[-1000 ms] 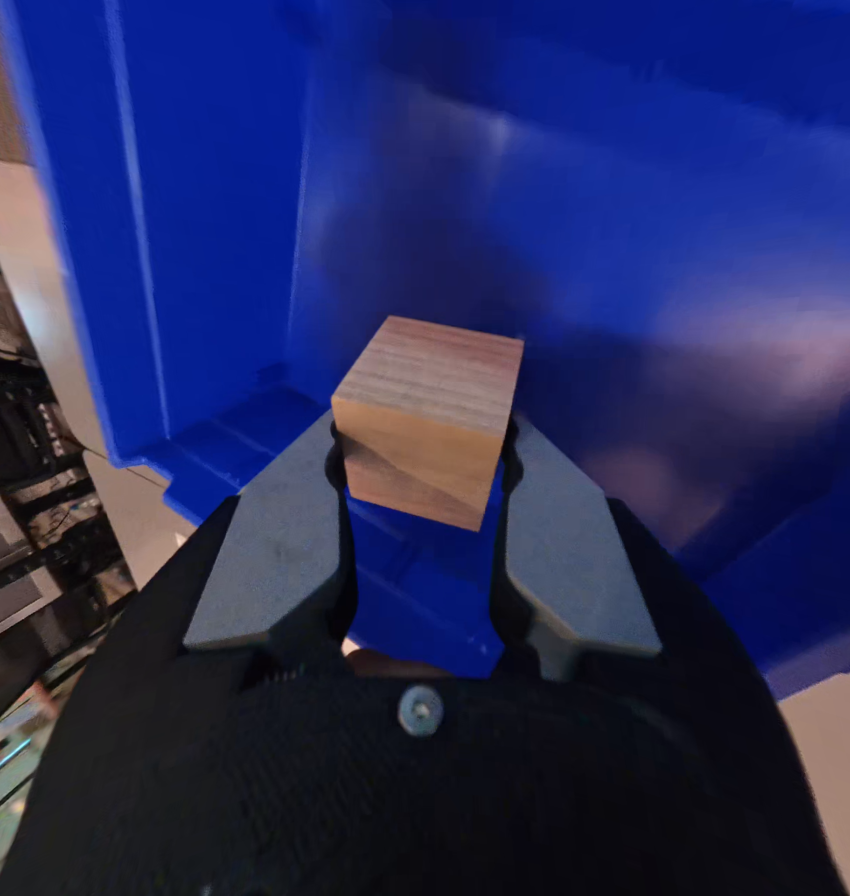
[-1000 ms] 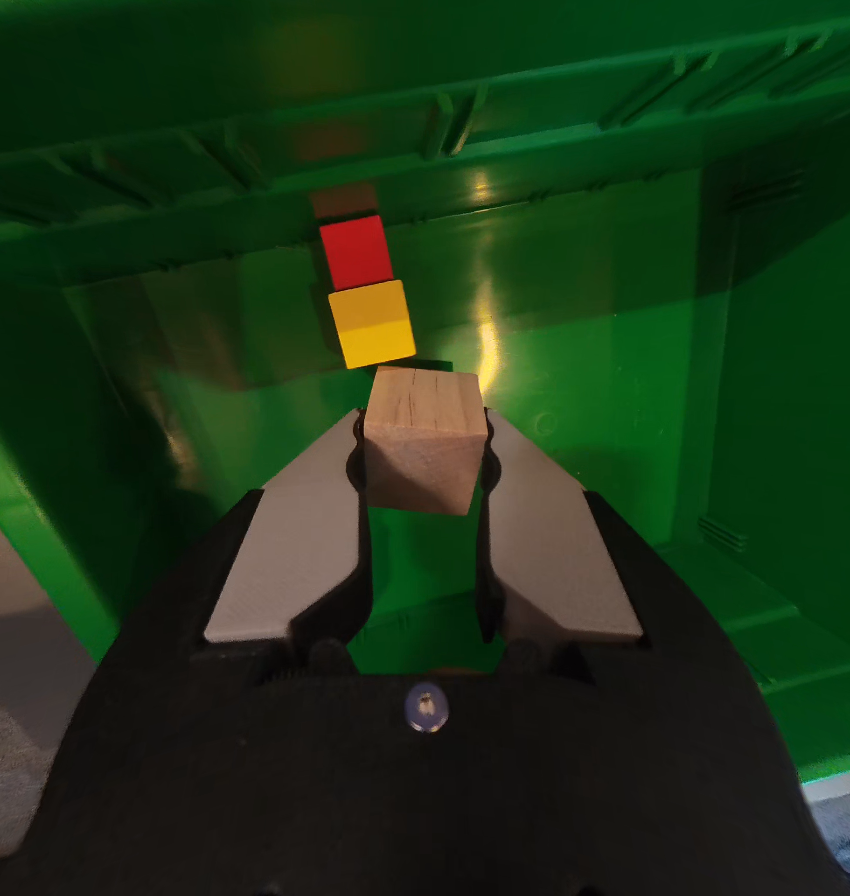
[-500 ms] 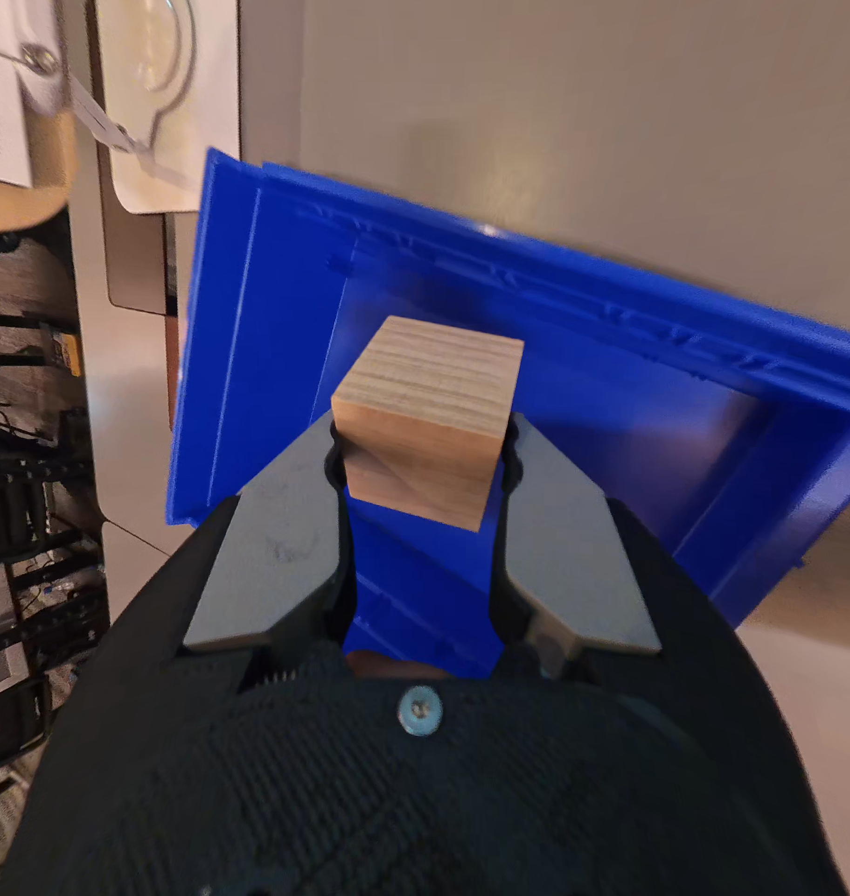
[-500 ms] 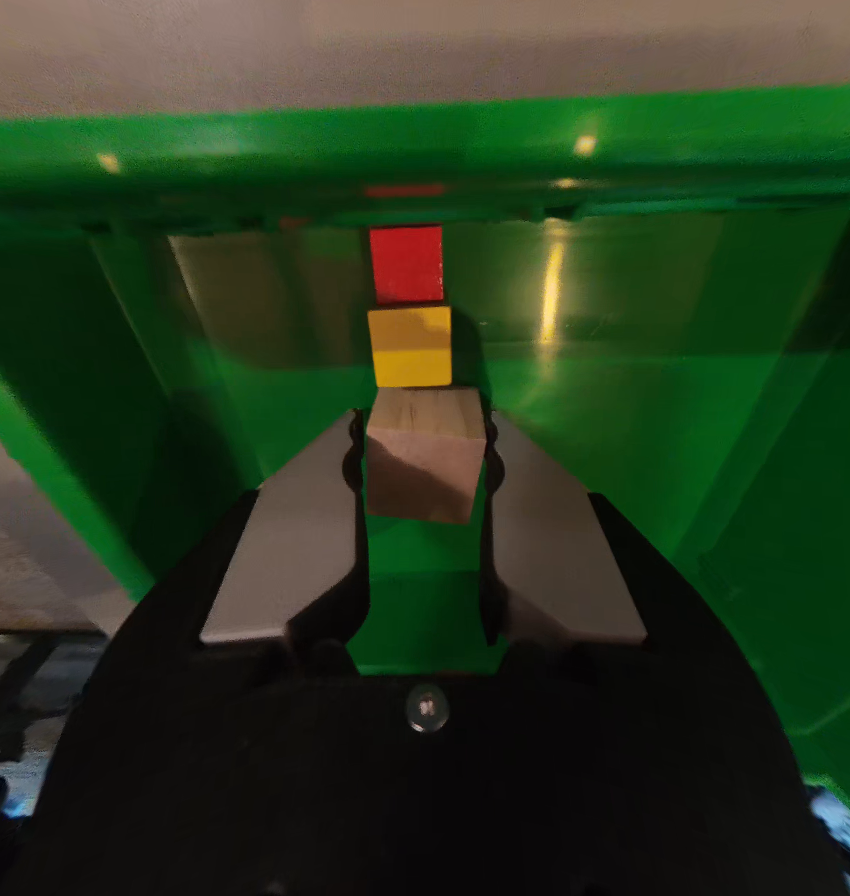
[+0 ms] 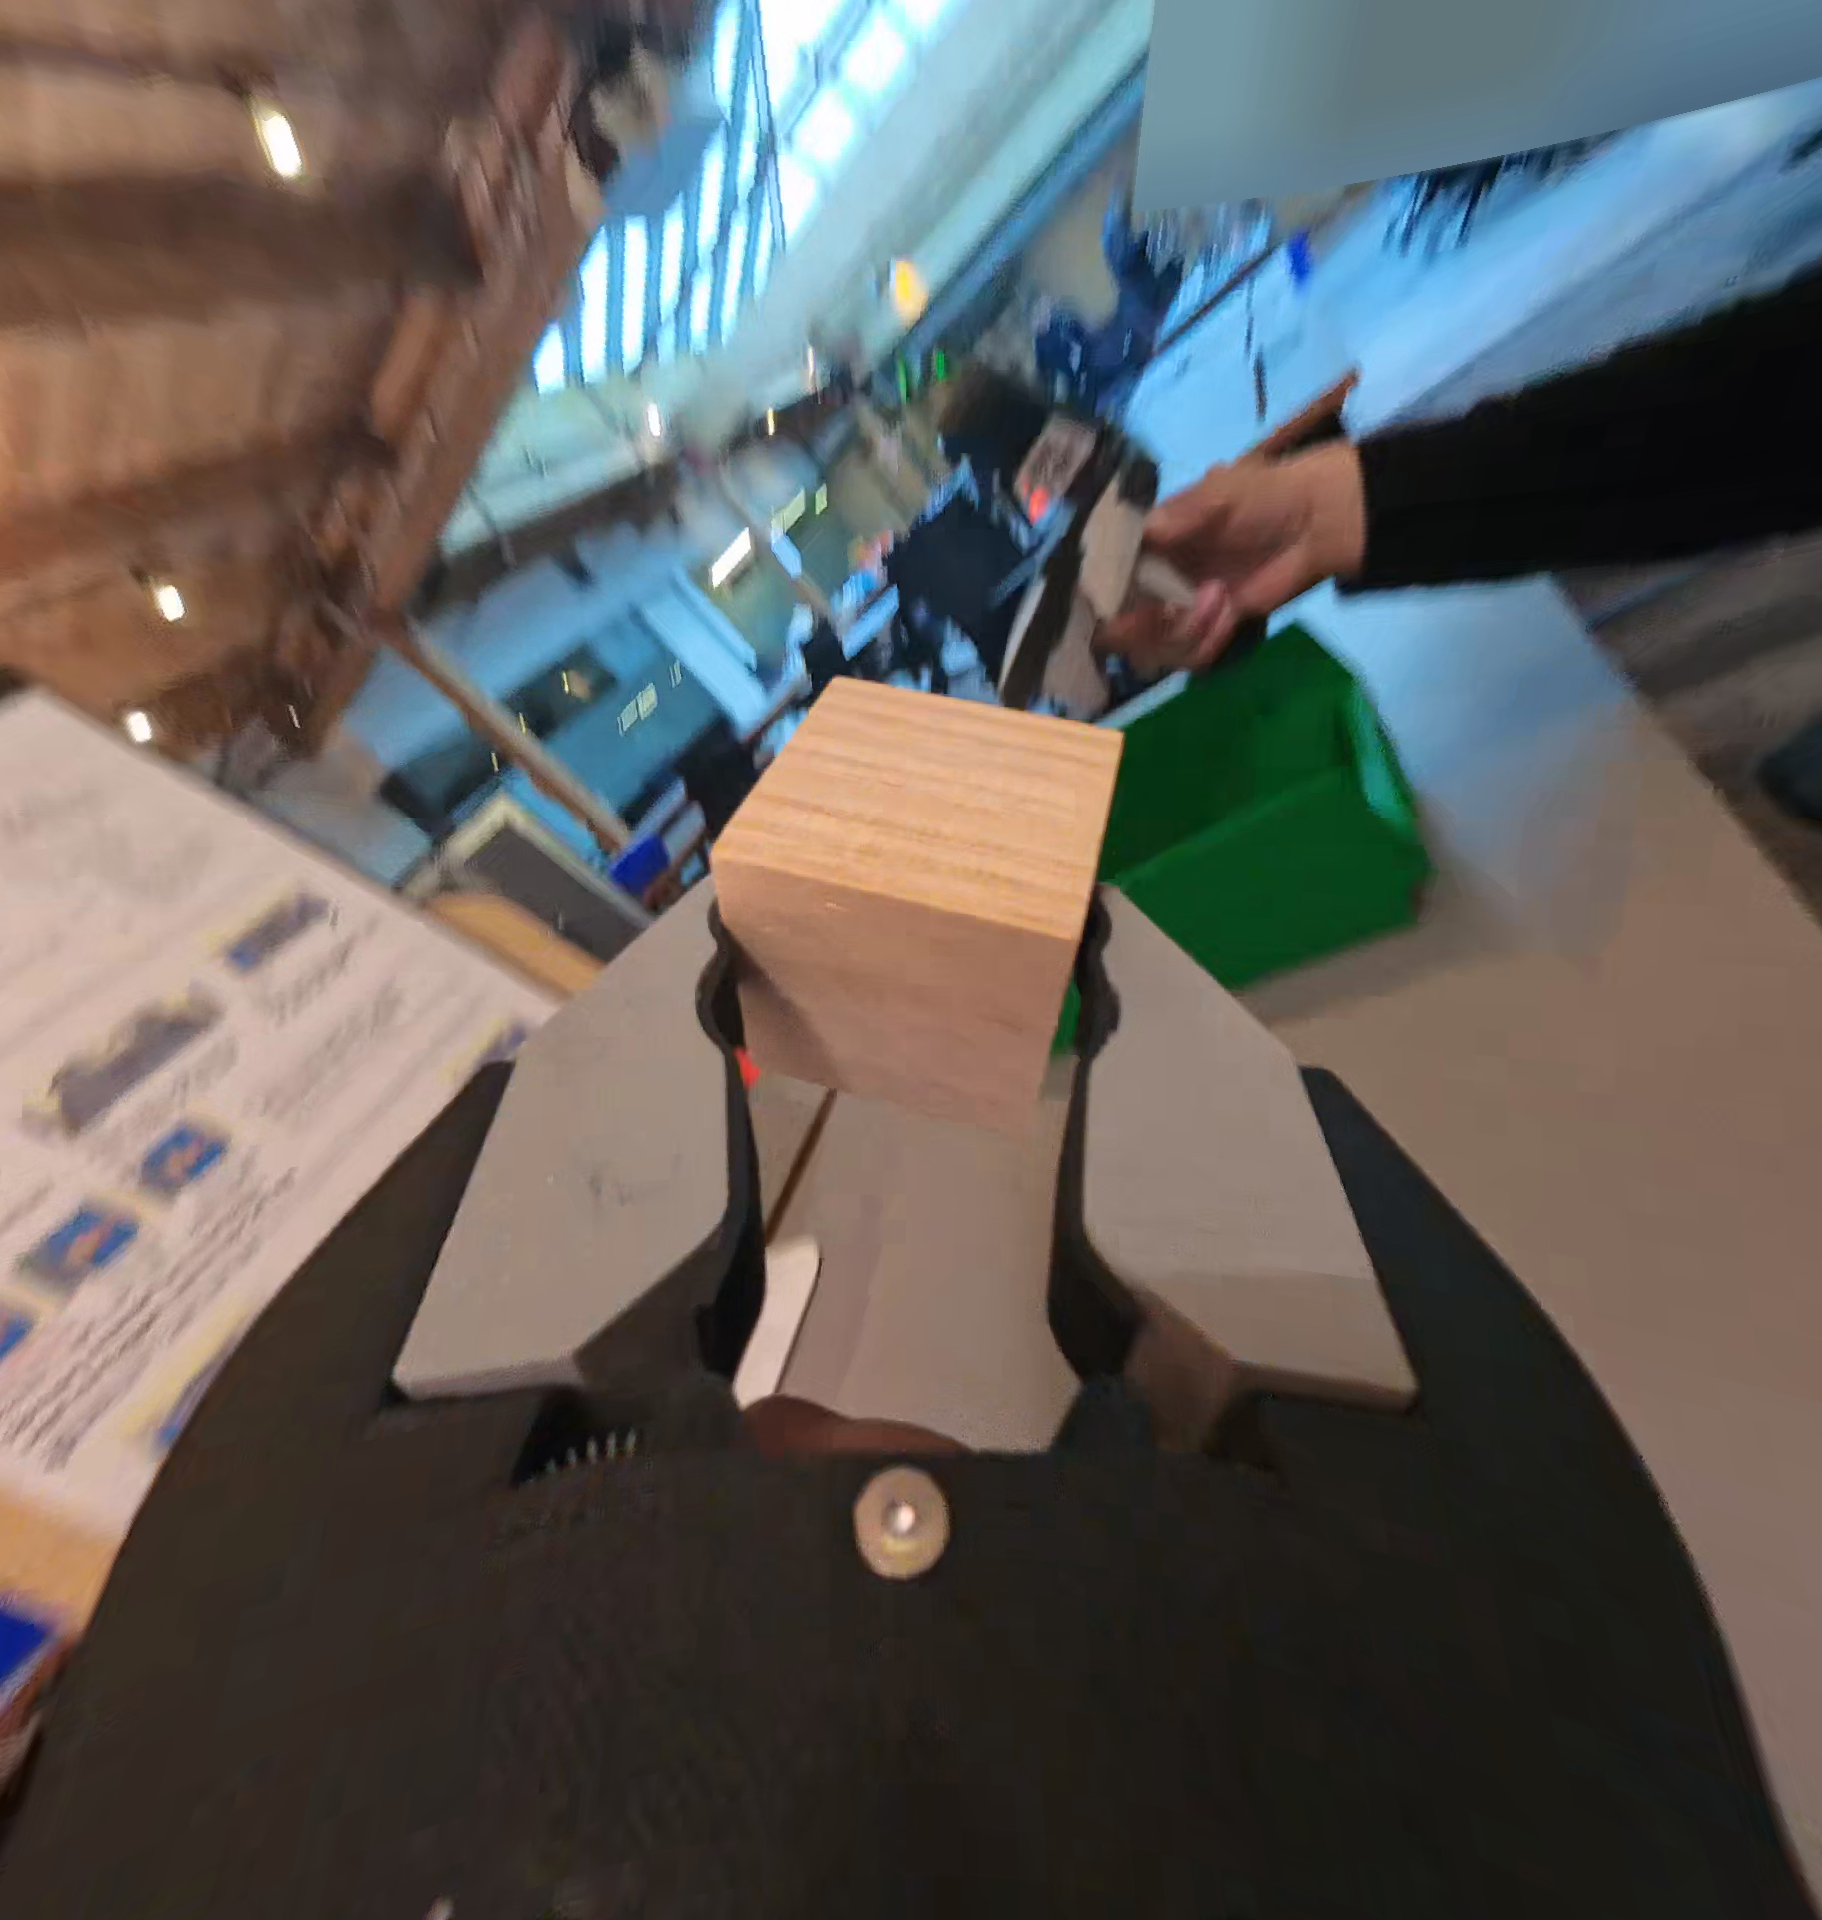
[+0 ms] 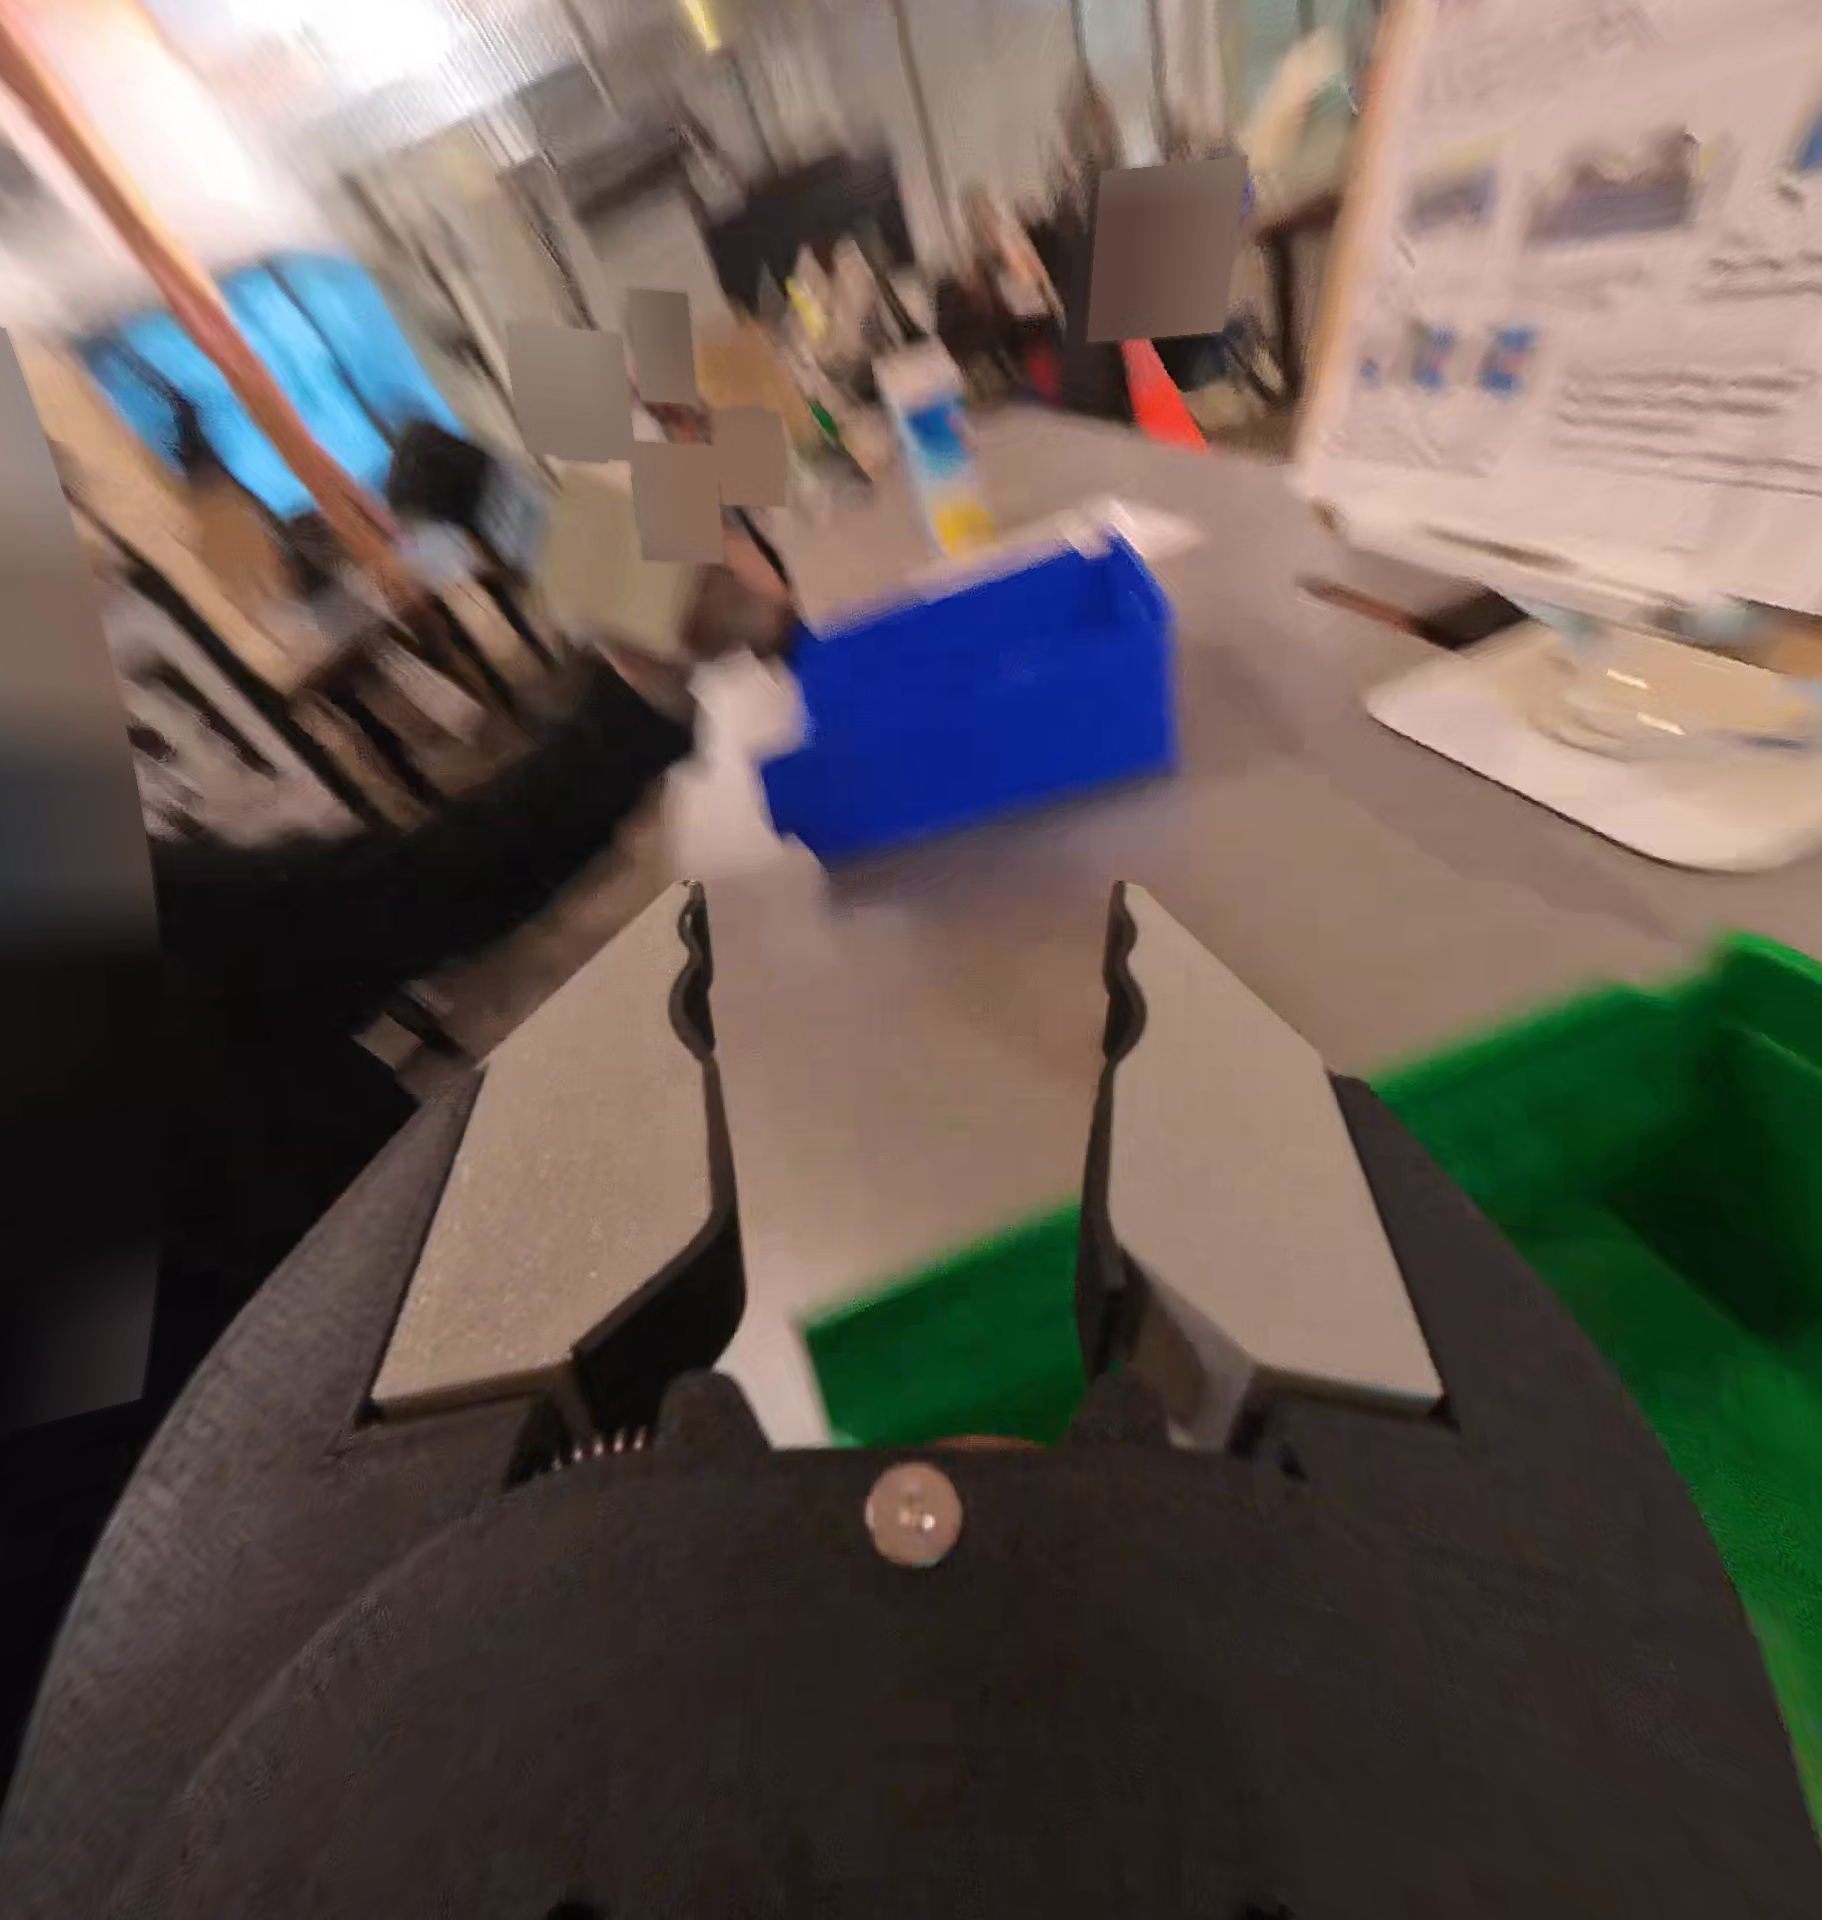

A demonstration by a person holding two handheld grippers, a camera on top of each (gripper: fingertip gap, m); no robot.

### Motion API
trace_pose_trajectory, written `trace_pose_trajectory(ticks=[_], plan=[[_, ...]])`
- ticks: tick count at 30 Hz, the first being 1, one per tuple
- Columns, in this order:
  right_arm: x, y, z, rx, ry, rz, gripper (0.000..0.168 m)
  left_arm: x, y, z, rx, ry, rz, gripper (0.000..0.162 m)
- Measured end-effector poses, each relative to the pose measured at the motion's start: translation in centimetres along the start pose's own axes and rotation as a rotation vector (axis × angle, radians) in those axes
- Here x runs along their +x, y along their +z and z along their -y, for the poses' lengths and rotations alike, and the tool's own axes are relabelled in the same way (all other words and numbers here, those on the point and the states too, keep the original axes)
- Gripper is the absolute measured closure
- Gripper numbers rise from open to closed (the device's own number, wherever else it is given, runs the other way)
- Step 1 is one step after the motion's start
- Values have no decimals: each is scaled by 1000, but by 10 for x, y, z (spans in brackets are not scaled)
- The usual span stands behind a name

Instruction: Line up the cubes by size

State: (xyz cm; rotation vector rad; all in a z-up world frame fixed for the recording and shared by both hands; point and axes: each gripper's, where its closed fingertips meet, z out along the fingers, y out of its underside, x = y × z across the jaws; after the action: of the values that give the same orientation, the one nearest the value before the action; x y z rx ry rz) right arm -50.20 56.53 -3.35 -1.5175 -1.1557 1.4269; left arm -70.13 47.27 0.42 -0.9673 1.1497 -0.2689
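My left gripper (image 5: 902,935) is shut on a large plain wooden cube (image 5: 912,904) and holds it in the air above the grey table (image 5: 1509,1143). Beyond it stands a green bin (image 5: 1260,821). A hand (image 5: 1239,540) in a black sleeve holds the other gripper above that bin. My right gripper (image 6: 905,935) is open and empty, raised above the near rim of the green bin (image 6: 1665,1195). A blue bin (image 6: 974,717) stands farther off on the table. No cubes show inside the green bin from here. Both views are blurred by motion.
A white poster board (image 5: 107,1091) stands at the left of the left wrist view, and also at the upper right of the right wrist view (image 6: 1613,260). A white tray (image 6: 1634,748) lies right of the blue bin. Blurred room clutter fills the background.
My left gripper lifted its wooden cube out of the blue bin and swung toward the green bin. My right gripper let go of its wooden cube, opened, and pulled up out of the green bin.
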Motion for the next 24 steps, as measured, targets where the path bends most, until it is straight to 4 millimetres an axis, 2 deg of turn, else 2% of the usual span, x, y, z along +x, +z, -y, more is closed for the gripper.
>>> trace_pose_trajectory(ticks=[2,4,6,8,9,10,12,13,17,19,20,22,24], plan=[[-29,20,12,99,134,147,81,21,27,20,74,42,-2,99],[-51,46,8,96,198,229,73,39,54,28,94,88,-5,99],[-69,70,2,71,212,271,65,53,77,26,75,121,-11,99],[-85,88,-4,45,214,296,66,59,95,18,37,162,12,99],[-86,96,-8,33,216,279,68,61,102,13,15,182,22,99],[-86,101,-11,19,212,262,77,65,107,9,-5,196,21,99],[-89,106,-16,5,192,276,111,70,114,1,-52,226,20,99],[-87,106,-18,-2,192,267,112,71,115,-3,-73,235,24,99],[-78,105,-30,-66,180,208,112,76,115,-18,-191,204,14,99],[-72,97,-27,-82,146,175,112,71,108,-19,-239,224,73,99],[-67,89,-24,-80,132,157,111,64,100,-15,-250,223,121,98],[-55,66,-17,-88,86,99,112,49,71,-10,-284,150,218,107],[-33,37,-20,-160,2,-28,112,41,32,-23,-412,-7,255,107]])
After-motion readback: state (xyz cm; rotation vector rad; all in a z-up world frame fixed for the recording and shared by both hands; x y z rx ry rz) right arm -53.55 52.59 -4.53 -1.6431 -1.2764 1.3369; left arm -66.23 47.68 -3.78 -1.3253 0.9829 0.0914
